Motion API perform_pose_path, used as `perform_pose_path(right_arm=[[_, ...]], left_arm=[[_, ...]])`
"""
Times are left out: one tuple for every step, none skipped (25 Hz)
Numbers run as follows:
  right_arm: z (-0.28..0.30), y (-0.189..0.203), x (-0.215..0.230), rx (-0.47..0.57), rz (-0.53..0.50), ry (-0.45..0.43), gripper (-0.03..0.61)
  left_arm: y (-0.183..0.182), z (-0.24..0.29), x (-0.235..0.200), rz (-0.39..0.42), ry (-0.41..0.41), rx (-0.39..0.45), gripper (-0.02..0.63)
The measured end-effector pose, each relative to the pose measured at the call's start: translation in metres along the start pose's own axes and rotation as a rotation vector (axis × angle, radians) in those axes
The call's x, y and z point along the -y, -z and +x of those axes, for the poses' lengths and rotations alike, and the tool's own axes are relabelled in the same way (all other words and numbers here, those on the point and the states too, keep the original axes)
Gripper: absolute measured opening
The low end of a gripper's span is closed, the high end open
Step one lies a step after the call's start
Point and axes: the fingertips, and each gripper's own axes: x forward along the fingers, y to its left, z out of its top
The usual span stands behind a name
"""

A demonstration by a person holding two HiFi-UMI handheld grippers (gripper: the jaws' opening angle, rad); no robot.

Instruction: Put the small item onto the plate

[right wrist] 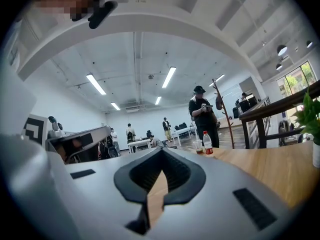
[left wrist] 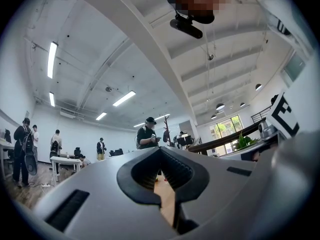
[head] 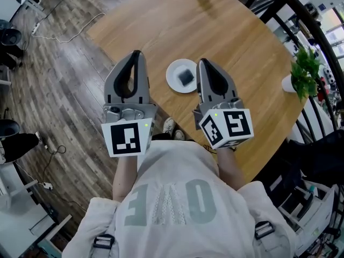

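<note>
Both grippers are up over the table edge, side by side and apart: my left gripper [head: 135, 55] has its jaws pressed together with nothing between them, and my right gripper [head: 203, 63] is the same, closed and empty. In each gripper view I see only bare wood through the loop of the fingers. The small item [head: 186, 77] lies on the white plate [head: 172, 77], right of its centre, just ahead of the right gripper's tip and not touched by it. It's dark, flat and near square, its edges turned a bit off the plate's line to me. I can't pick a long axis or a facing end. The plate sits near my edge of the round wooden table [head: 226, 31]. A bottle with a red label [right wrist: 207, 143] and a cup [right wrist: 198, 146] stand at the far side, and a green plant [head: 305, 71] in a white pot [head: 288, 83] stands at the right rim. The floor [head: 59, 90] is grey-brown planks with a white cable [head: 70, 34] trailing across it. It's a big open hall with a white ceiling and strip lights [right wrist: 95, 84], desks, windows at the right, and people standing far back, one in dark clothes with a cap [right wrist: 202, 115].
</note>
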Motion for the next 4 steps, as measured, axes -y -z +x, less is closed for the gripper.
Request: perform_pose_path(right_arm=[[0.0002, 0.0005, 0.0016, -0.003, 0.003, -0.001, 0.017], [0.0001, 0.0009, 0.0035, -0.006, 0.007, -0.001, 0.017], [-0.0001, 0.0012, 0.0056, -0.008, 0.01, 0.0, 0.017], [-0.0004, 0.0014, 0.0077, -0.009, 0.012, 0.001, 0.017]], left_arm=[[0.0009, 0.0008, 0.0016, 0.001, 0.002, -0.003, 0.008], [0.0018, 0.0017, 0.0033, 0.002, 0.003, -0.007, 0.008], [0.0027, 0.0026, 0.0051, 0.003, 0.004, -0.011, 0.008], [0.0037, 0.0034, 0.0068, 0.003, 0.005, -0.015, 0.008]])
